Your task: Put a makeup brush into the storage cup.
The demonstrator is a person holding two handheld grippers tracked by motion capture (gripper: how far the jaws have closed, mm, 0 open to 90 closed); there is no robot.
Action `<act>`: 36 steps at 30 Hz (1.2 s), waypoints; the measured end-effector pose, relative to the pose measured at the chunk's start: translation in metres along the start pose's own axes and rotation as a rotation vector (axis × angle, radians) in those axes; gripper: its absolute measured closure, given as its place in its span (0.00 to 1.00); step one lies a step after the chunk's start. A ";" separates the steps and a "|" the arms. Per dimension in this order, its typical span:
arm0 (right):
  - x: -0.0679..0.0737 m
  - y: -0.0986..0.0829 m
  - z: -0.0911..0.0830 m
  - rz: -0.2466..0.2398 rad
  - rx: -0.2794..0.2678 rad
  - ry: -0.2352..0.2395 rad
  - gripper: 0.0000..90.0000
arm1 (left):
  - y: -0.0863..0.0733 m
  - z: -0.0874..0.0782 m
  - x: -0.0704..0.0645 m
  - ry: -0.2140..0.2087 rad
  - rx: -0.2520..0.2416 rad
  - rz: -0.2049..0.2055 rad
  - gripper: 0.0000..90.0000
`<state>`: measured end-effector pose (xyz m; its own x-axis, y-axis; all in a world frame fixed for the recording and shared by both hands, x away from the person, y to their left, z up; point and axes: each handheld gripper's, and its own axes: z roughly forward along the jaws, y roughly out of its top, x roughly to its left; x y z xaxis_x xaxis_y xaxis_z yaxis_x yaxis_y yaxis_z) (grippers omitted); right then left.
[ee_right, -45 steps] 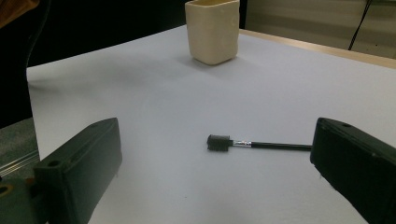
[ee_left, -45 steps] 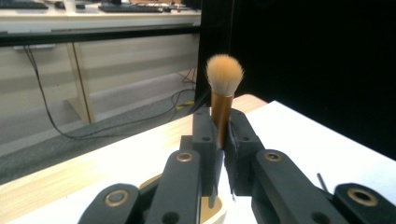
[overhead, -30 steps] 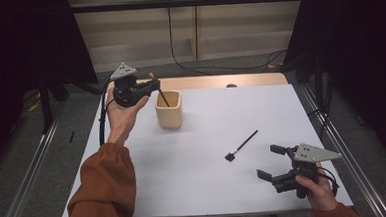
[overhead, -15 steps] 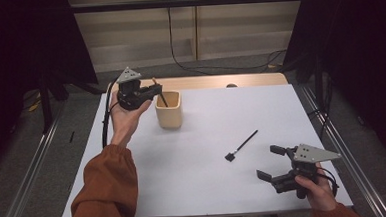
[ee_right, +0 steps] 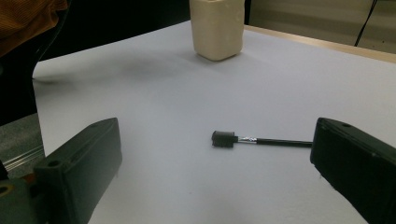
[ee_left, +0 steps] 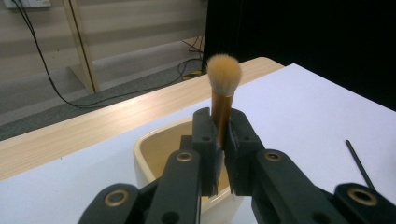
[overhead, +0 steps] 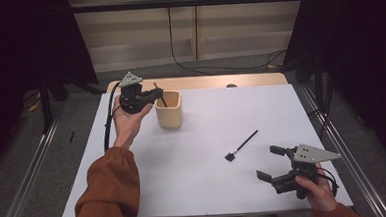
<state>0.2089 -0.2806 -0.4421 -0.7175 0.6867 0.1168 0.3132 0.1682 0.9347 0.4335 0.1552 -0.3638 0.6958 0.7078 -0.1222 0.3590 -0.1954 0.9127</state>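
The makeup brush (ee_left: 223, 93) stands upright, bristles up, clamped in the closed left claw (ee_left: 218, 140) just above the cream cup (ee_left: 154, 154). The step seems the placing: lower it, then release. The right claw (overhead: 273, 163) waits open, the black brush (ee_right: 254, 139) lying on the worktop (overhead: 204, 178) just ahead.

Surface: white sheet (overhead: 210, 182) over a wooden top (overhead: 199, 82).
Floor: grey carpet (overhead: 18, 147), black cables (overhead: 178, 64).
Back wall: pale panels (overhead: 132, 36).
Sides: dark curtains (overhead: 357, 40).
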 end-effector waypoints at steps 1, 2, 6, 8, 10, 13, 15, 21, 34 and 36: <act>0.000 0.000 0.000 0.000 0.001 0.000 0.02 | -0.001 0.001 0.000 -0.003 0.003 -0.001 0.93; 0.000 0.000 0.000 0.001 0.002 -0.001 0.02 | -0.001 0.003 0.000 -0.004 0.006 0.001 0.93; 0.000 0.000 0.000 0.001 0.004 0.000 0.02 | -0.005 0.007 0.001 -0.001 0.009 -0.008 0.93; 0.000 0.000 0.000 0.003 0.006 -0.001 0.02 | -0.007 0.008 0.002 0.007 0.012 -0.012 0.93; 0.000 0.000 0.000 0.003 0.005 -0.002 0.02 | -0.009 0.007 0.005 -0.008 -0.002 -0.051 0.92; 0.000 0.000 0.000 0.004 0.006 -0.002 0.02 | -0.012 0.007 0.007 0.013 0.010 -0.050 0.82; 0.000 0.000 0.000 0.002 0.005 0.002 0.02 | -0.015 0.007 0.009 0.015 0.010 -0.058 0.75; 0.000 0.000 0.000 0.002 0.005 0.003 0.02 | -0.018 0.006 0.011 0.037 0.008 -0.072 0.50; 0.000 0.000 -0.001 0.006 0.004 -0.004 0.02 | -0.017 -0.002 0.010 0.068 -0.037 -0.070 0.09; 0.000 0.000 -0.001 0.006 0.005 -0.005 0.02 | -0.018 -0.005 0.010 0.062 -0.039 -0.081 0.07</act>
<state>0.2085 -0.2813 -0.4423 -0.7126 0.6912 0.1205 0.3207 0.1681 0.9322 0.4314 0.1689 -0.3794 0.6252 0.7610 -0.1731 0.3874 -0.1101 0.9153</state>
